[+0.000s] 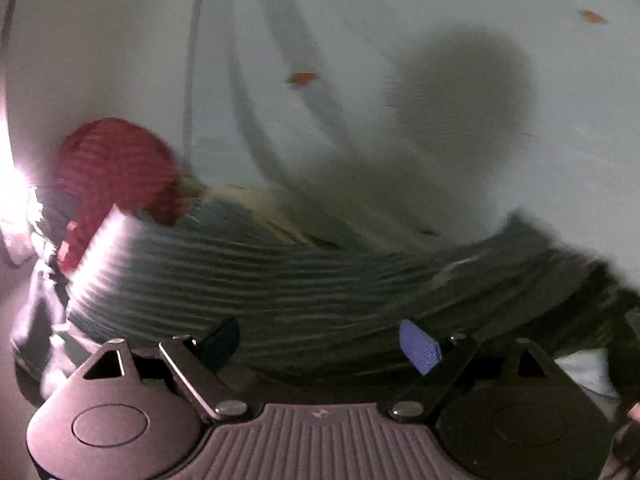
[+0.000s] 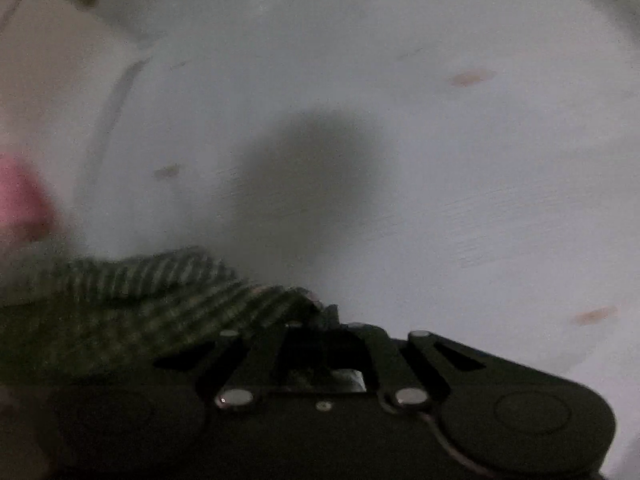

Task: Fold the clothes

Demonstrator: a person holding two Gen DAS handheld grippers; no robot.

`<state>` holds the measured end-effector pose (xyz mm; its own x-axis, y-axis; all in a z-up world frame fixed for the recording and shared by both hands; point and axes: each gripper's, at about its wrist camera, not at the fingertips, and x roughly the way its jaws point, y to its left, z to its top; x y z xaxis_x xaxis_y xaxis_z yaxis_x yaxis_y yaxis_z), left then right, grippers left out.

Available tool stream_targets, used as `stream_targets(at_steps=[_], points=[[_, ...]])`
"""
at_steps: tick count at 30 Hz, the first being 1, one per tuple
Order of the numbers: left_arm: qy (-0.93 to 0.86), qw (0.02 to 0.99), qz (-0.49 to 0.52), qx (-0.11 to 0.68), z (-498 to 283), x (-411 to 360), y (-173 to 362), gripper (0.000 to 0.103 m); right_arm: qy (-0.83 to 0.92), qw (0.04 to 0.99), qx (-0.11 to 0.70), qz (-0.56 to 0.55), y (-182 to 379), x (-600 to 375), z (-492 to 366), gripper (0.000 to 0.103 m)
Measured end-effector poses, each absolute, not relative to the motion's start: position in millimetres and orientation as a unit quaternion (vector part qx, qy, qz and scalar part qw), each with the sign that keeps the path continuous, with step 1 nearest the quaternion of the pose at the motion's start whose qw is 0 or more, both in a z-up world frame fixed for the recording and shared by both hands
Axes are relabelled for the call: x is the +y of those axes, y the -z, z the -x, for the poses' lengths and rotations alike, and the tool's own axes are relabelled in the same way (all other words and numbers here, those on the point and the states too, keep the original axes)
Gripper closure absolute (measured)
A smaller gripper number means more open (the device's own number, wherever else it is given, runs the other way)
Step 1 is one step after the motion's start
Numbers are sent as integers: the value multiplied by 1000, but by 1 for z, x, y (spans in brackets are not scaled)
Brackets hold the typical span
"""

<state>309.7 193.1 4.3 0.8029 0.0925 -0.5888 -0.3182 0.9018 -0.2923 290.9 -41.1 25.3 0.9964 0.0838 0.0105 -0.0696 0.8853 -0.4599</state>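
A grey striped garment lies bunched across the lower part of the left wrist view, on a pale bed sheet. My left gripper is open just above it, with one dark pad and one blue pad apart. In the right wrist view the same striped garment stretches from the left to my right gripper, which is shut on its edge. Both views are blurred.
A red striped garment lies at the left of the left wrist view and shows as a pink blur in the right wrist view. The sheet has small orange marks and folds. A bright light glares at the far left.
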Motion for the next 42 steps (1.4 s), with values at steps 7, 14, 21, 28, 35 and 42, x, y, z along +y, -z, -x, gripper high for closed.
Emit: stream_targets(at_steps=[7,14,21,28,35,42], points=[[-23,937,163,307,-291,55,4,15,119,967,-118,192,-119,-235,-226,102],[43,931,135,336,-262,-41,30,15,-27,988,102,109,-65,-344,-195,101],[48,929,76,360,-257,-76,41,15,-153,856,490,60,128,-350,-153,89],[61,909,84,403,-271,-87,59,15,-112,896,430,16,94,-387,-127,49],[84,906,66,408,-273,-104,61,15,-66,901,428,16,111,-389,-148,39],[107,914,-34,391,-269,-129,76,15,-61,900,431,21,122,-384,-160,36]])
